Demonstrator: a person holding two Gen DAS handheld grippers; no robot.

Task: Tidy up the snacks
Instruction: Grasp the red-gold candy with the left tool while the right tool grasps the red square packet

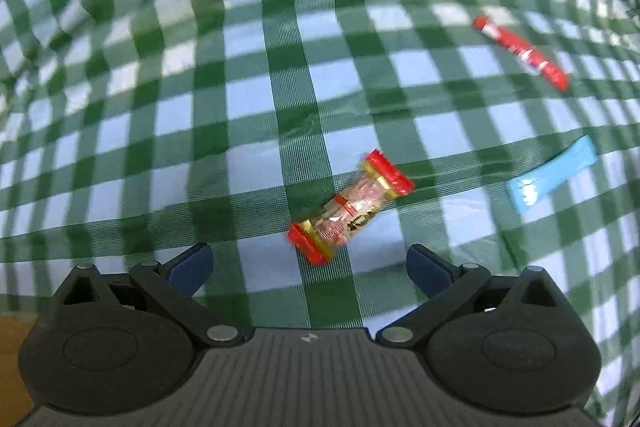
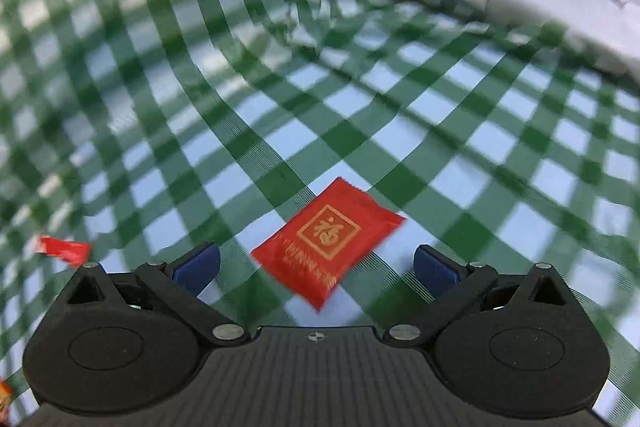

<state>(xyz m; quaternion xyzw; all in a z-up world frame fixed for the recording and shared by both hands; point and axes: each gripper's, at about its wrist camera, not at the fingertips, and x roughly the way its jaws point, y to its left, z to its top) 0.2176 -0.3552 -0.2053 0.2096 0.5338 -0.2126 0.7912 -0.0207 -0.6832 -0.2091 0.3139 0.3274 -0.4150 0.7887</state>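
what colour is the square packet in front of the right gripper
Red with a gold square emblem, the square packet shows best in the right wrist view.

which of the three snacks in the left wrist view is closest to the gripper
The clear candy with red and gold ends, lying just ahead of the open left gripper. The long red stick and blue wrapper lie farther right.
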